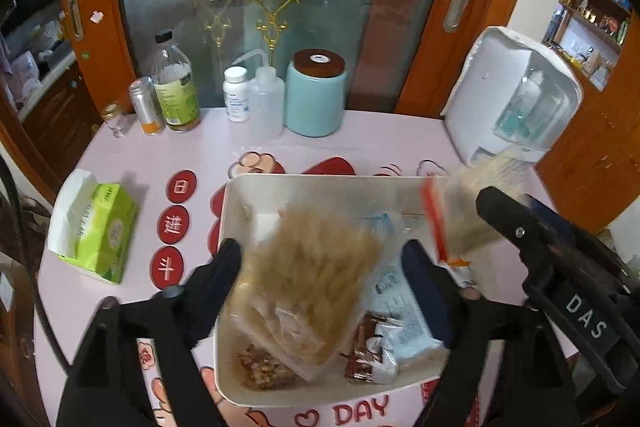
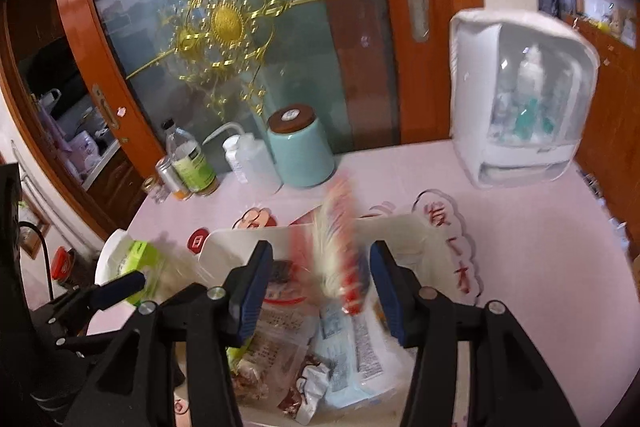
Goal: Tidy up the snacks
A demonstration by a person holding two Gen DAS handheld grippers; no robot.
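A white bin (image 1: 320, 183) on the pink table holds several snack packs. My left gripper (image 1: 320, 259) is open above it, and a clear bag of beige snacks (image 1: 308, 279) lies blurred between its fingers over the bin. A brown wrapped bar (image 1: 364, 351) and a pack with printed text (image 1: 400, 307) lie in the bin. My right gripper (image 2: 320, 267) is open over the bin (image 2: 224, 239). A red-and-white snack bag (image 2: 340, 251) is blurred between its fingers, apparently in mid-air. The same bag shows at the right of the left wrist view (image 1: 460, 215).
A green tissue pack (image 1: 96, 227) lies left of the bin. At the back stand a teal jar (image 1: 316, 95), a squeeze bottle (image 1: 266, 103), a pill bottle (image 1: 236, 95), a green-label bottle (image 1: 176, 87) and a can (image 1: 146, 107). A white appliance (image 1: 512, 95) stands back right.
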